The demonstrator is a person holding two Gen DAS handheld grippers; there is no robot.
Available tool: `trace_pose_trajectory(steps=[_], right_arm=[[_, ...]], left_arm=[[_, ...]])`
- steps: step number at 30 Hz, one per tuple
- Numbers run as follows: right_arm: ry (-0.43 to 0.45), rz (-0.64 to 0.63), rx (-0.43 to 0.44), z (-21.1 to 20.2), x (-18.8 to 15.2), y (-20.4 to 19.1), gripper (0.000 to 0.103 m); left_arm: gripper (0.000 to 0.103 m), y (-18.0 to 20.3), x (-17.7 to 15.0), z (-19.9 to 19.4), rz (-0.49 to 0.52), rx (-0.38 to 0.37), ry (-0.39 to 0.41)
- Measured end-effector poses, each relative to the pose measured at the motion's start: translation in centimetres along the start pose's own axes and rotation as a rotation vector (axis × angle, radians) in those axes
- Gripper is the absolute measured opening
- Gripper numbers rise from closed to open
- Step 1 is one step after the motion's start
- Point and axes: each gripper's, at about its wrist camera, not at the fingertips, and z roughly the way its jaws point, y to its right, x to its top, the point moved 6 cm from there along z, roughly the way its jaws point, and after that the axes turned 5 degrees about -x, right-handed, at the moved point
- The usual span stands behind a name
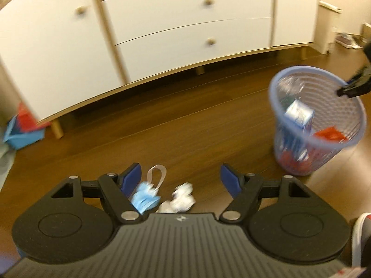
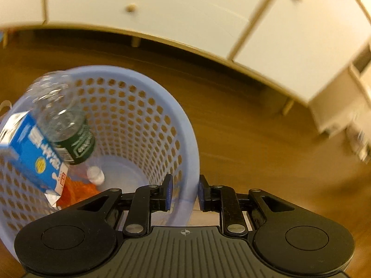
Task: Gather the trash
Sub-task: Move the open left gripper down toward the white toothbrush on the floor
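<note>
Left gripper (image 1: 180, 178) gapes wide, empty, over face mask (image 1: 146, 197) — soft, light; pinch its bunched middle. Right gripper (image 2: 183, 191) straddles basket (image 2: 139, 81) rim — narrow gap, grip uncertain.

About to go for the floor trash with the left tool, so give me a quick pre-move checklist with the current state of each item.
1. Left tool open and empty: ok, fingers spread wide, nothing between them.
2. Targets in front of it: ok, blue face mask and crumpled white paper lie on the wood floor between the fingers' line.
3. Which target is centred: cannot tell, view is blurred; the paper looks nearer the middle.
4. Right tool on the blue basket: ok, fingers straddle the rim; firm contact cannot tell.
5. Basket has room: ok, plastic bottle, blue carton and orange wrapper leave space.
</note>
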Motion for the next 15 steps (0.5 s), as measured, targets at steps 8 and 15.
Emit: trace_pose_trajectory(steps=[8, 15], right_arm=[[0.060, 0.223, 0.197, -2.1, -0.2, 4.9, 0.042], [0.259, -0.067, 0.313, -10.5, -2.6, 2.6, 0.042]], left_arm=[[0.072, -1.9, -2.1, -3.5, -0.038, 0.091, -0.039], [0.072, -1.0, -4.4, -7.7, -0.020, 0.102, -0.056]])
